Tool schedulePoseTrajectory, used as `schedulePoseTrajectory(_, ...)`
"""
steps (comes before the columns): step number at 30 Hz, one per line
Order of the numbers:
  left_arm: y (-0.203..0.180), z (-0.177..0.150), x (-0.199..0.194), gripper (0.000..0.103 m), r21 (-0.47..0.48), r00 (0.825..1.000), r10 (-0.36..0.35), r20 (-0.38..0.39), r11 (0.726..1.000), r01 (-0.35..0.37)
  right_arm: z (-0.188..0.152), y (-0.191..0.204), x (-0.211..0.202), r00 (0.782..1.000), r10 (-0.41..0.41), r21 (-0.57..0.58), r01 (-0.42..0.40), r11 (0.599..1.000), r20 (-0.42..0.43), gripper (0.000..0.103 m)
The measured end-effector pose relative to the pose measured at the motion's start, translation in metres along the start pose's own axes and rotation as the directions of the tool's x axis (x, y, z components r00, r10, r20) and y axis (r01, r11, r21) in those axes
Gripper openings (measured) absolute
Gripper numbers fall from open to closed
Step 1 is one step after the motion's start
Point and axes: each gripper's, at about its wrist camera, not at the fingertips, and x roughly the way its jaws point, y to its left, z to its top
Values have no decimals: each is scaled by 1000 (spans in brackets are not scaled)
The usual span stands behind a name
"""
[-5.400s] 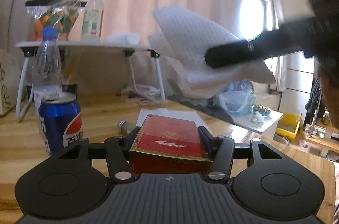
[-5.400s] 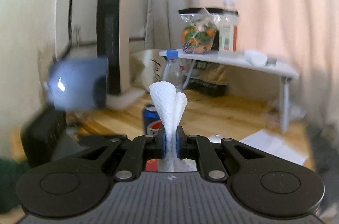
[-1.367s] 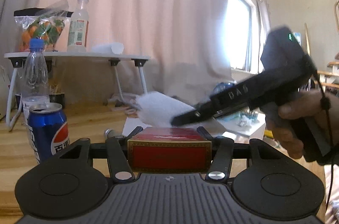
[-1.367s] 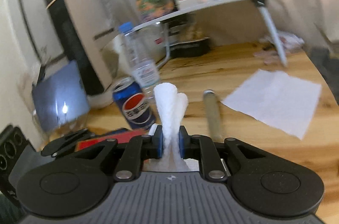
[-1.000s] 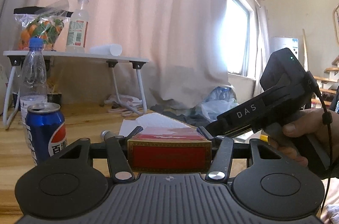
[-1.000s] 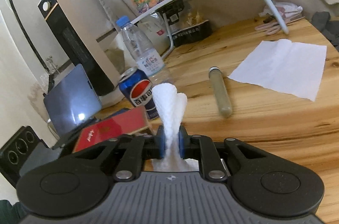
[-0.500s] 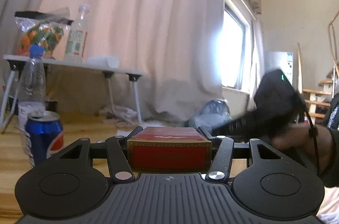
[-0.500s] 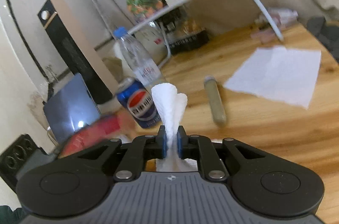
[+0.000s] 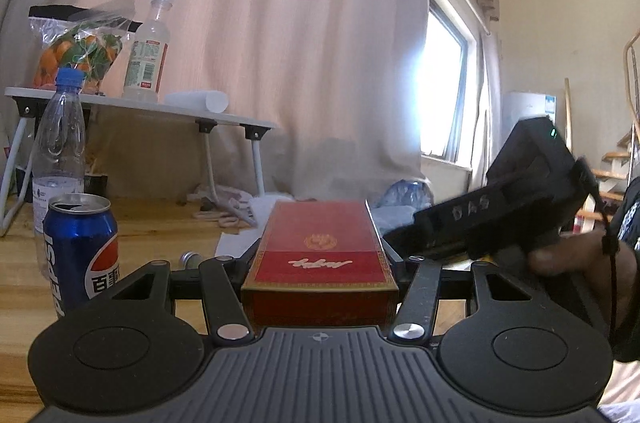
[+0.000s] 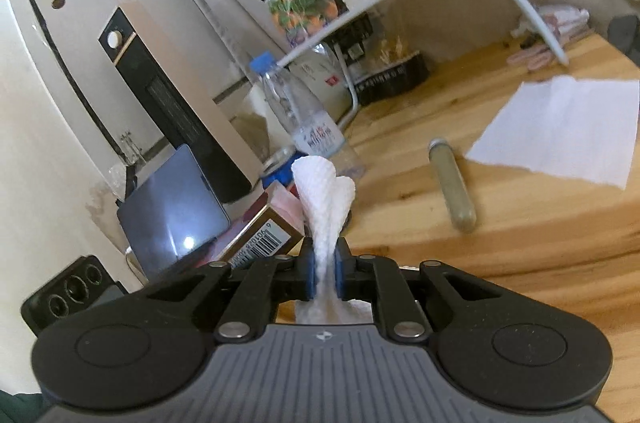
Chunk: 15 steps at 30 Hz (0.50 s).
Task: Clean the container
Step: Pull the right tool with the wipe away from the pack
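My left gripper [image 9: 318, 247] is shut on a red box with gold trim [image 9: 320, 247], held above the wooden table with its top face up. The box also shows in the right wrist view [image 10: 256, 235], at the left, with its barcode end toward me. My right gripper [image 10: 325, 263] is shut on a folded white paper towel [image 10: 326, 199] that sticks up between the blue pads. In the left wrist view the right gripper's black body [image 9: 500, 207] sits just right of the box, held by a hand.
A Pepsi can [image 9: 80, 251] and a water bottle [image 9: 58, 151] stand at the left. A glass tube [image 10: 452, 183] and a flat white tissue [image 10: 560, 127] lie on the wooden table [image 10: 500, 243]. A small white folding table [image 9: 140, 107] with a bag and bottle stands behind.
The right gripper with the towel moved from above the box down to its right side. The red box tilted so that its top face shows more.
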Motion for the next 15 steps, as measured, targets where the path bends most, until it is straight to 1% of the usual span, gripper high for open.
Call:
schedulePoseTrajectory(3,0,-2,4,56,4,999,4,-33,1000,-4,5,7,-6,1000,-12,-44,13,999,15,14)
schedulePoseTrajectory(6,0,-4,7,56,11,998,9,-55,1000,-9,6,17,-9,999,-45,-118,46,992,12,14)
schedulePoseTrajectory(11,-1,-11,18,56,31,989,33,-146,999,-29,4,31,-13,998,-66,-203,67,977,15,14)
schedulePoseTrajectory(15,-1,-14,20,56,37,985,37,-167,999,-31,-4,49,-10,997,-80,-295,71,953,-17,14)
